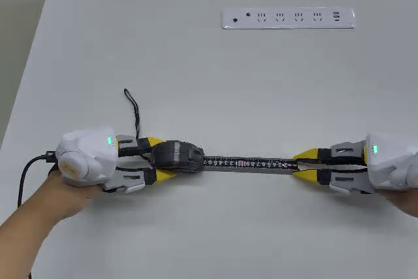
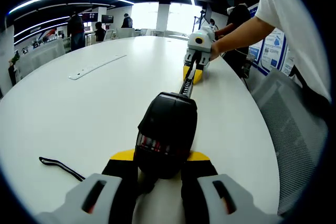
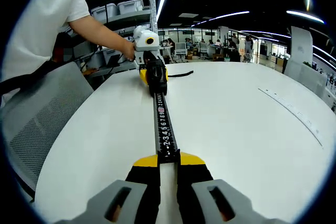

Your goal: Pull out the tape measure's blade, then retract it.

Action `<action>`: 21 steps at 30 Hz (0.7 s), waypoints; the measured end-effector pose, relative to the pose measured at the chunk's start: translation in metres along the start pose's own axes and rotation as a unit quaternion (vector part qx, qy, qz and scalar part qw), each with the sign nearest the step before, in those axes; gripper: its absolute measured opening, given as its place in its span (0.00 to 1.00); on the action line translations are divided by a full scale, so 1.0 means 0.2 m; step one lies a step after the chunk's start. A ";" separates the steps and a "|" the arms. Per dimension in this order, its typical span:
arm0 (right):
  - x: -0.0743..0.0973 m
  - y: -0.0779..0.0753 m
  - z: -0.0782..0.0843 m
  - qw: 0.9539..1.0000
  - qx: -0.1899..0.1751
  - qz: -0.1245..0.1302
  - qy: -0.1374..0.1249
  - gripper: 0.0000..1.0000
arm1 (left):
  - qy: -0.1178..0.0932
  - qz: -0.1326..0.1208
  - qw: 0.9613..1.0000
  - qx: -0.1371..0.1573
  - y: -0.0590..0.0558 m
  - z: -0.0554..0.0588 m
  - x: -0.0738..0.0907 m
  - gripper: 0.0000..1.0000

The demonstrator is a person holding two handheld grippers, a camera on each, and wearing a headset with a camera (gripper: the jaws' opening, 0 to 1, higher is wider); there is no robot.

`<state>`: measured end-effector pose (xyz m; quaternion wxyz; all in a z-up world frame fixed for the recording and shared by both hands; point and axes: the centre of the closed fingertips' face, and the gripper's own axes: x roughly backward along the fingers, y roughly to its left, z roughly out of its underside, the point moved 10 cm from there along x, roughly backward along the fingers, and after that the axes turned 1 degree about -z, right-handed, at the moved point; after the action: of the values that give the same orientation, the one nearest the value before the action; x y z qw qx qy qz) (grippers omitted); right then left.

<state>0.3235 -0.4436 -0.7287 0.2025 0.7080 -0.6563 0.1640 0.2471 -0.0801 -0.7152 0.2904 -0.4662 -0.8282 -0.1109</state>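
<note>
Near 8 o'clock on the white desk (image 1: 196,63), the left claw (image 1: 159,159) is clenched around the tape measure (image 1: 177,156), with one jaw on each side of its black case. The thin wrist strap (image 1: 134,110) lies loose on the desk, toward 11 o'clock from the case. From the mouth of the case the blade (image 1: 248,163) runs flat over the desk toward 3 o'clock, its printed numbers facing up. At the far end the right claw (image 1: 304,164) is grasping the tip of the blade, with both jaws pressed on it. A white power strip (image 1: 288,17) lies well apart, at about 1 o'clock.

I judge that only a short part of the blade is out, so the pulling step is probably in hand. To do it well, the right claw should travel straight toward 3 o'clock, in line with the mouth of the case, so that the blade does not twist or bend. The left claw should hold the case firmly against the desk. For the retracting, I would lead the tip back slowly, because a freed blade may snap in hard.
</note>
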 end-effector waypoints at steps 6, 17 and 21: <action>0.04 0.00 0.02 1.000 -0.003 -0.001 0.002 0.07 | 0.001 0.000 1.000 0.001 0.00 0.00 0.00 0.27; 0.11 -0.02 0.05 1.000 -0.008 0.001 0.002 0.07 | 0.003 -0.001 1.000 0.001 0.00 -0.01 0.00 0.27; 0.13 -0.02 0.06 1.000 -0.008 0.001 0.004 0.07 | 0.003 -0.001 1.000 0.001 0.00 -0.01 0.00 0.27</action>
<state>0.3289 -0.4707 -0.7261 0.2106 0.7054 -0.6572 0.1618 0.2483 -0.0821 -0.7133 0.2933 -0.4649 -0.8279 -0.1118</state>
